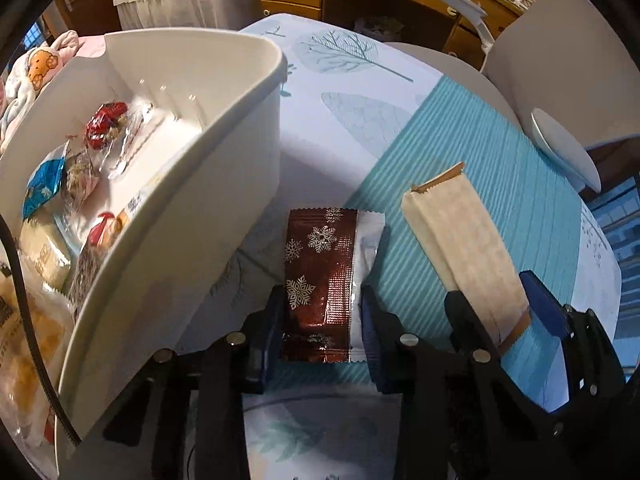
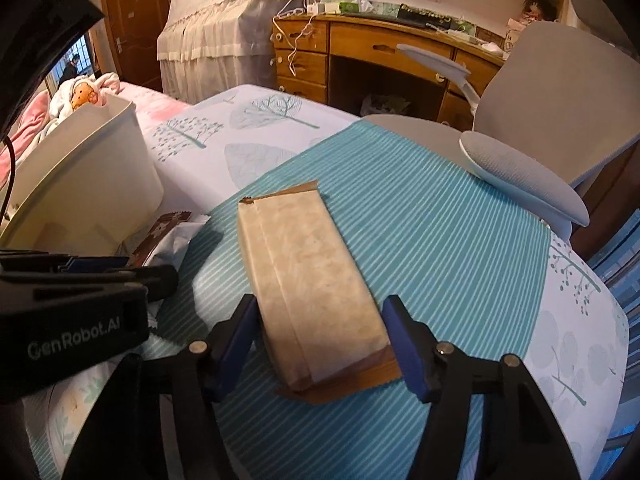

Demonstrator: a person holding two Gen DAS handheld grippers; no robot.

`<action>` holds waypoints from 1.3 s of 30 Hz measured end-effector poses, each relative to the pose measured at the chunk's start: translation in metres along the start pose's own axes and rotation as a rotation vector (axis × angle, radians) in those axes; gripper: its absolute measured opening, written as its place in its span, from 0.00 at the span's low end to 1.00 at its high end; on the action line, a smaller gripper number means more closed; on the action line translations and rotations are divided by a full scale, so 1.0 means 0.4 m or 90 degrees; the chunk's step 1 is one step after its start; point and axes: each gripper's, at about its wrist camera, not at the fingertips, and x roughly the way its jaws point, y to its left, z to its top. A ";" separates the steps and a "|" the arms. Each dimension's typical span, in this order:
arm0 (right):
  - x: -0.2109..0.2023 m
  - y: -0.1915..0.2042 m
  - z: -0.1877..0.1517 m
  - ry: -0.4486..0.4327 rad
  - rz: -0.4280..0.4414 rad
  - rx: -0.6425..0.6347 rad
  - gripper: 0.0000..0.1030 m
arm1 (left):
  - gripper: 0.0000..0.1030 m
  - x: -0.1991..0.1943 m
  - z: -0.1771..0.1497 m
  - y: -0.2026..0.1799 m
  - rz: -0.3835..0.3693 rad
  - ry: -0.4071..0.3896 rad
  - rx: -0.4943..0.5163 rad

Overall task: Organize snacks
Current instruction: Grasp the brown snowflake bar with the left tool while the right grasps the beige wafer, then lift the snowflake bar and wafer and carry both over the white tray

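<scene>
A brown foil snack packet (image 1: pixel 320 276) printed with white snowflakes lies low in the centre of the left wrist view, flat on the table, between the parted fingers of the left gripper (image 1: pixel 320 312); the jaws bracket its sides, though whether they press it I cannot tell. Right of it, a long cream paper-wrapped bar (image 2: pixel 308 284) with brown crimped ends lies on the teal striped cloth (image 2: pixel 440 240), the right gripper (image 2: pixel 320 344) open wide around its near end, not clearly touching. At left stands a white bin (image 1: pixel 192 208) holding assorted wrapped snacks (image 1: pixel 104 124). The only legible writing is "GenRobot.AI" on the left gripper's black body, at the right wrist view's lower left.
</scene>
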 end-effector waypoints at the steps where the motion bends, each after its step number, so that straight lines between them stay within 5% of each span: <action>1: -0.005 0.000 -0.004 0.009 0.000 0.004 0.62 | 0.33 -0.003 -0.008 0.002 -0.001 0.008 0.001; 19: -0.182 0.036 -0.175 0.158 0.045 0.200 0.56 | 0.32 -0.176 -0.170 0.040 -0.055 0.049 0.130; 39: -0.422 0.142 -0.286 0.131 0.058 0.334 0.53 | 0.32 -0.431 -0.280 0.153 -0.169 0.000 0.265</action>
